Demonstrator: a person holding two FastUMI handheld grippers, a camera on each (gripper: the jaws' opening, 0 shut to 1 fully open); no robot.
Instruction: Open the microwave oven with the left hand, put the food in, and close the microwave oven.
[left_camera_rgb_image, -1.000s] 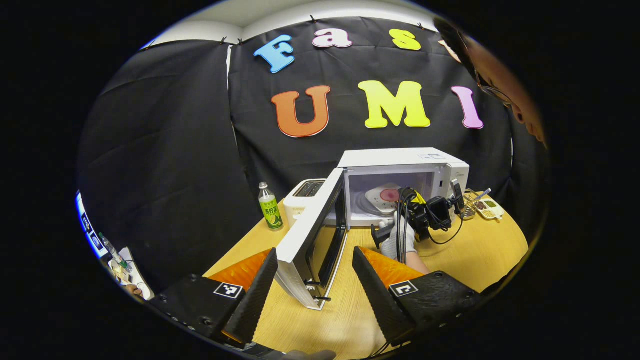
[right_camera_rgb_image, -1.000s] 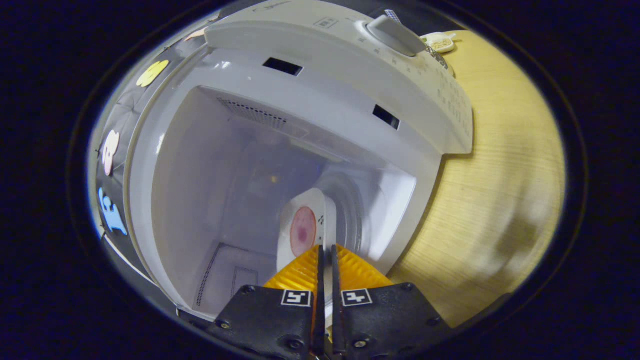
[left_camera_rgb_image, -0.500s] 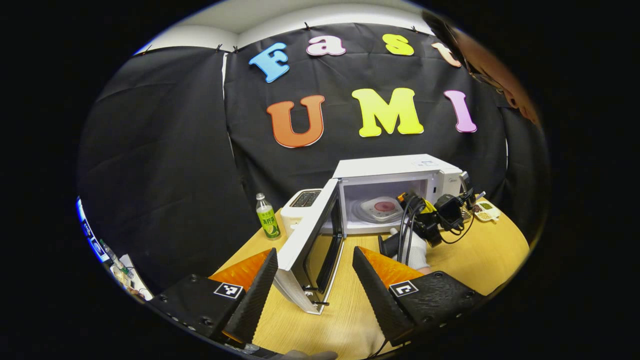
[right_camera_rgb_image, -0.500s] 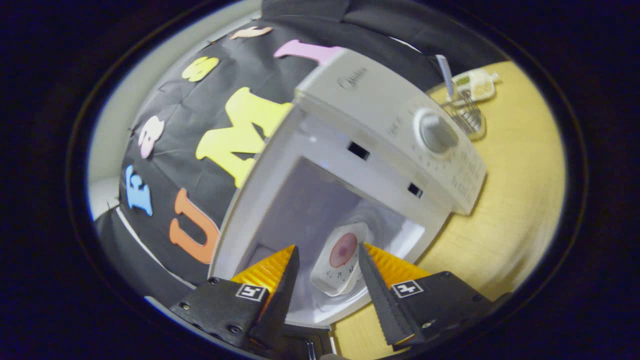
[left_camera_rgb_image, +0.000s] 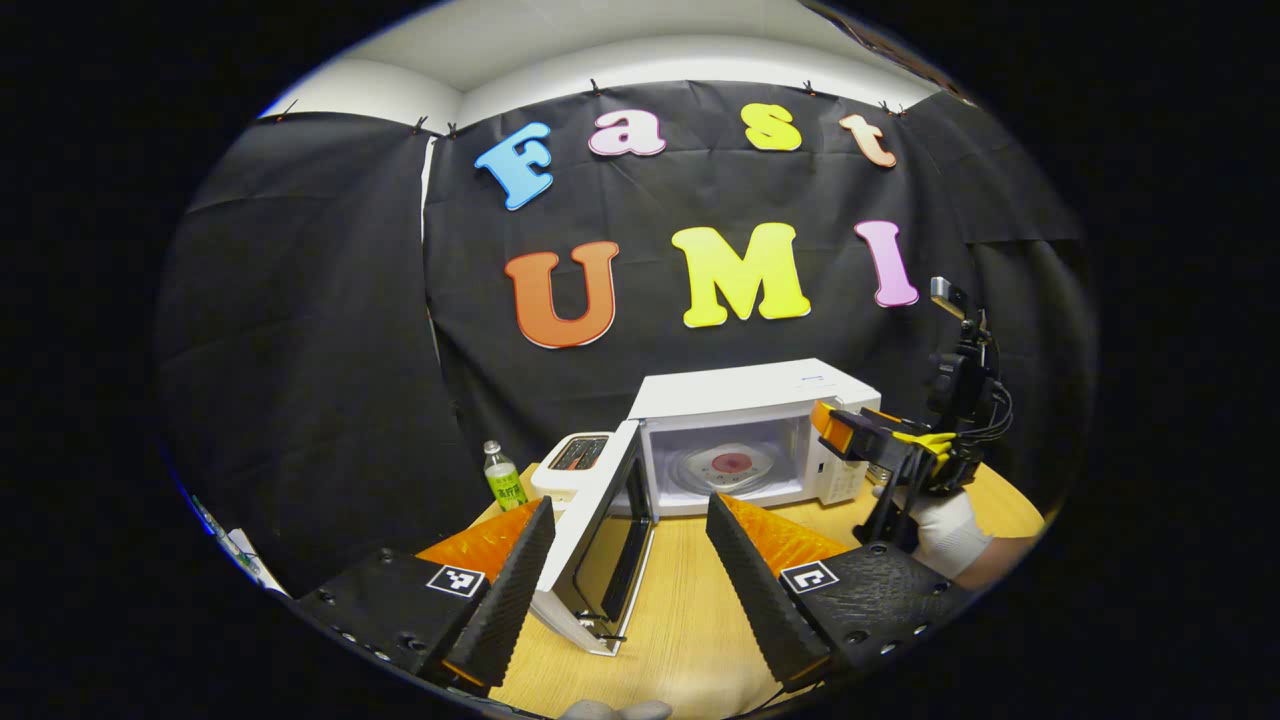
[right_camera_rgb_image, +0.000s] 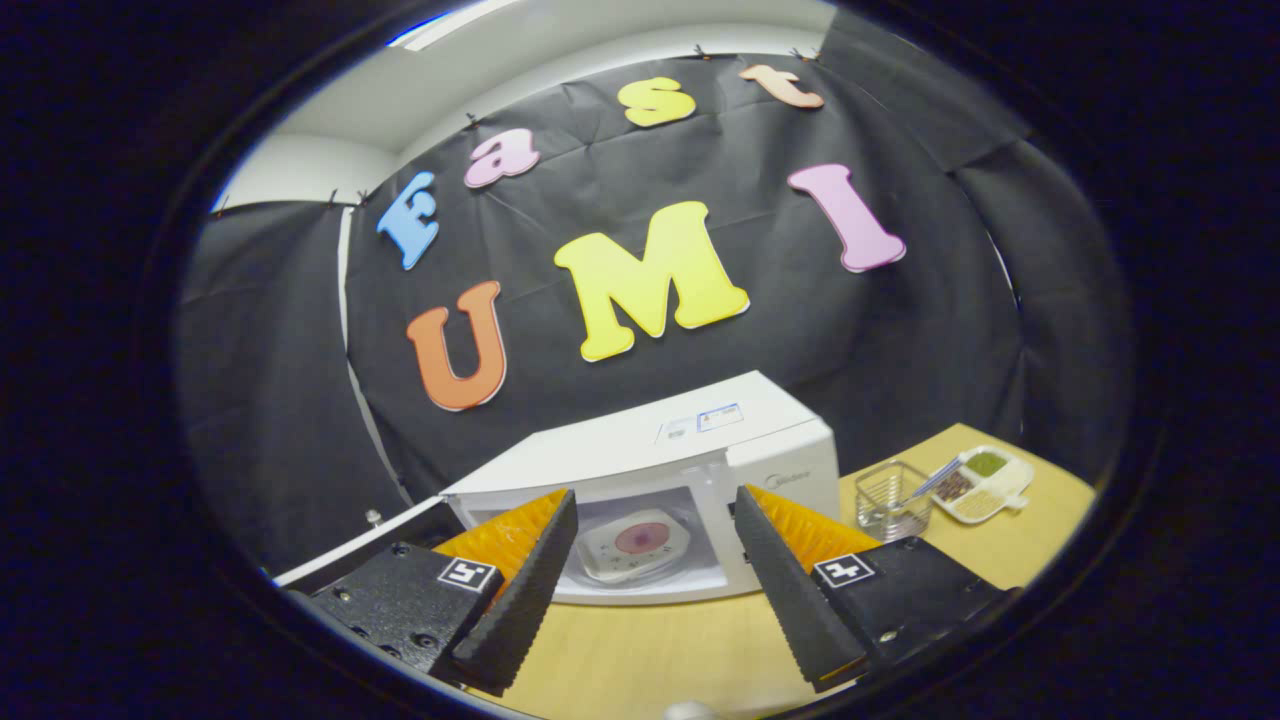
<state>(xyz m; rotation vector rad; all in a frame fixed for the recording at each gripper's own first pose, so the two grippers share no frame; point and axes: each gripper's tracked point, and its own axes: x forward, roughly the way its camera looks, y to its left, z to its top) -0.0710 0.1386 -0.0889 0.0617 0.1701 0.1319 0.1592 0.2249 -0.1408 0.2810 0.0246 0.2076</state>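
From my left gripper view, going left to right: a small clear bottle with a green label stands at the far left of the table, a pale toaster just beside it. Then comes the boxy white microwave oven, its door swung wide toward me, dark window panel framed in white. Inside, the food, a flat white plate with a round reddish patch, lies on the glass turntable. My left gripper is spread wide and grips nothing; the door edge sits between its ribbed, wedge-shaped fingers. At the far right my right gripper is held up in a white-gloved hand, cables trailing.

From my right gripper view, the right gripper stands wide apart and empty, the food visible between its fingers, inside the oven. Right of the oven are a wire basket and a white divided dish of green and brown bits.

A second ago my right gripper was pinched on the plate inside the cavity; half a second ago it had let go; now it is drawn back and raised, clear of the oven. The left gripper has also backed away, so the oven looks smaller.

The table is smooth, light wood grain. Black cloth drapes the booth's walls, wrinkled, clipped under a white ceiling.
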